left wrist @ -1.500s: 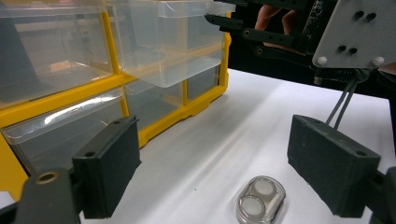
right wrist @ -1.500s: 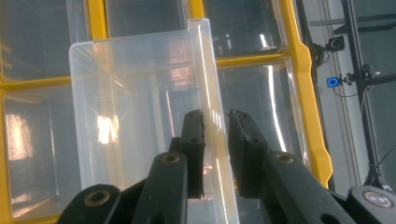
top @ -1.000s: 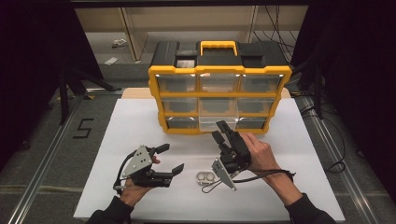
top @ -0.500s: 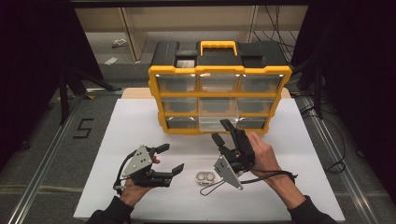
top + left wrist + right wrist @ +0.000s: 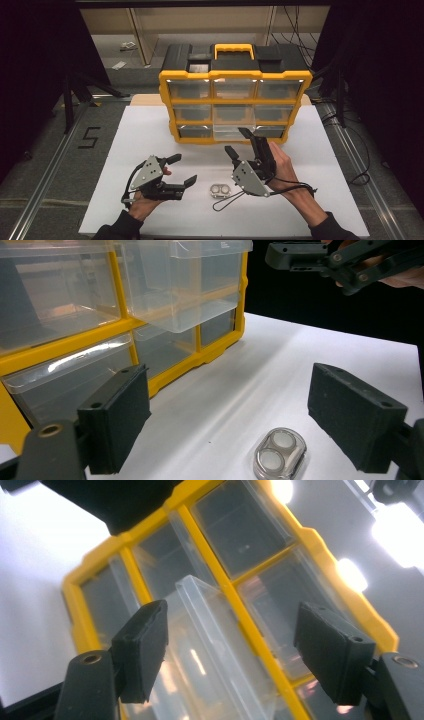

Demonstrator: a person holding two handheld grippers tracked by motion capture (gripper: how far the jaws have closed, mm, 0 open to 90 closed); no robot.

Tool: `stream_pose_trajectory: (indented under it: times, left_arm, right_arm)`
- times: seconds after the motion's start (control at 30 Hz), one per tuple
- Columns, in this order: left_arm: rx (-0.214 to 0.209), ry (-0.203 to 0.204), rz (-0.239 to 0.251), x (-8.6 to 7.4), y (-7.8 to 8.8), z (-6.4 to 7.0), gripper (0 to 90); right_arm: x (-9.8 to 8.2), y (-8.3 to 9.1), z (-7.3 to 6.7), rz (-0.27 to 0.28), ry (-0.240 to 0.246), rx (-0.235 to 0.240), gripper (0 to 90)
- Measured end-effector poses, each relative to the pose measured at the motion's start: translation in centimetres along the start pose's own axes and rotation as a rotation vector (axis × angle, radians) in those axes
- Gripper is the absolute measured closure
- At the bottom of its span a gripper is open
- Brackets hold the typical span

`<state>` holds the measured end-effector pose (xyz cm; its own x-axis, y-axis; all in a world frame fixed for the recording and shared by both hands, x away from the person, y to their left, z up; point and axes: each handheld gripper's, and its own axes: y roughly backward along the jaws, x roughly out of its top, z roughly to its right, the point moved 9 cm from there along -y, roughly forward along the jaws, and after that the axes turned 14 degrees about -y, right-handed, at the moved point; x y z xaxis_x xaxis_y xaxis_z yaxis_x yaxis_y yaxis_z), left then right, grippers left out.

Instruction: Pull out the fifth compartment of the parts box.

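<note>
White sheet (image 5: 150,145) covers the table, dark floor around it, and a yellow organizer (image 5: 235,107) stands at the far edge. Its bottom middle drawer (image 5: 233,131) is pulled out part way, and so far as its clear plastic shows, it holds nothing. Right gripper (image 5: 243,142) sits just in front of that drawer, tips toward it; its jaws have just been opening and now stand spread with nothing between them, the drawer front just ahead of them in the right gripper view. Left gripper (image 5: 182,170) rests low on the sheet, jaws spread and empty. A small clear case (image 5: 220,190) with two round wells lies on the sheet ahead of the left jaws and just beside the right hand, touched by neither tool.

By my reading the opening of the drawer is done. Left to do: pick up the case, put it in the drawer, push the drawer shut
</note>
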<state>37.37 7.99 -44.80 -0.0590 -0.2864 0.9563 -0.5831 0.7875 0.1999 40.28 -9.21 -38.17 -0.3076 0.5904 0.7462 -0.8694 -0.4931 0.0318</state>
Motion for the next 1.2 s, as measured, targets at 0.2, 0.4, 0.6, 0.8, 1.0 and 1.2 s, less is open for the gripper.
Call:
stream_pose_trajectory:
  times: [0.2, 0.4, 0.6, 0.8, 1.0, 1.2]
  left_arm:
    - [0.001, -0.001, 0.0, 0.0, 0.0, 0.0, 16.6]
    - [0.002, 0.0, 0.001, 0.0, 0.0, 0.0, 16.7]
    - [0.004, 0.001, 0.004, 0.1, 0.1, 0.0, 16.6]
    - [0.005, 0.003, 0.004, 0.1, 0.1, -0.1, 16.6]
    - [0.006, 0.003, 0.003, 0.1, 0.1, -0.1, 16.6]
    - [0.007, 0.004, 0.004, 0.1, 0.1, -0.1, 16.7]
  right_arm:
    - [0.2, 0.2, -0.1, -0.005, -0.072, 0.038, 29.6]
    - [0.5, 0.5, 0.1, -0.005, -0.169, 0.079, 28.9]
    - [0.8, 0.7, 0.2, -0.007, -0.285, 0.131, 28.3]
    - [0.9, 0.8, 0.2, -0.01, -0.313, 0.15, 27.5]
    - [0.9, 0.9, 0.0, -0.016, -0.357, 0.179, 26.9]
    - [1.0, 1.0, -0.5, -0.025, -0.392, 0.217, 26.4]
